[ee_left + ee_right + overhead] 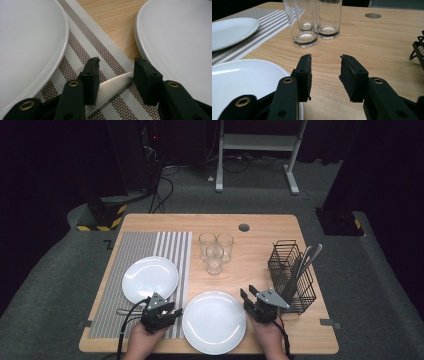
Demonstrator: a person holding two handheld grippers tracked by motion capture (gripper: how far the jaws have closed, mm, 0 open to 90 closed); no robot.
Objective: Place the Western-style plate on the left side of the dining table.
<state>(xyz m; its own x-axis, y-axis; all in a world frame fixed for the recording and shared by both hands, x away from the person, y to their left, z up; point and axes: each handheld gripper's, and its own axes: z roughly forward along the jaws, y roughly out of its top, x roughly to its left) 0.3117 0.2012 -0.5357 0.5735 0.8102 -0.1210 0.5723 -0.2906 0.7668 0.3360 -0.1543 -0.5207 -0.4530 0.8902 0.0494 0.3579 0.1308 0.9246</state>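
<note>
A table knife lies flat on the striped placemat (pixel 145 245), with its blade (pixel 112 85) running across the gap between my left gripper's jaws. The left gripper (pixel 116 65) is open and low over the mat, and its pads stand apart from the blade. In the high view this gripper (pixel 170 309) sits between the two white plates, and the knife's handle (pixel 124 311) sticks out to its left. My right gripper (pixel 325 58) is open over bare wood with nothing between its fingers, just right of the near plate (pixel 214 321).
One white plate (pixel 150 279) rests on the placemat, while the near plate (pixel 244 80) sits on the wood. Three clear glasses (pixel 215 251) stand mid-table. A black wire basket (pixel 292 275) holding cutlery stands at the right. A round cable hole (pixel 244 227) is near the far edge.
</note>
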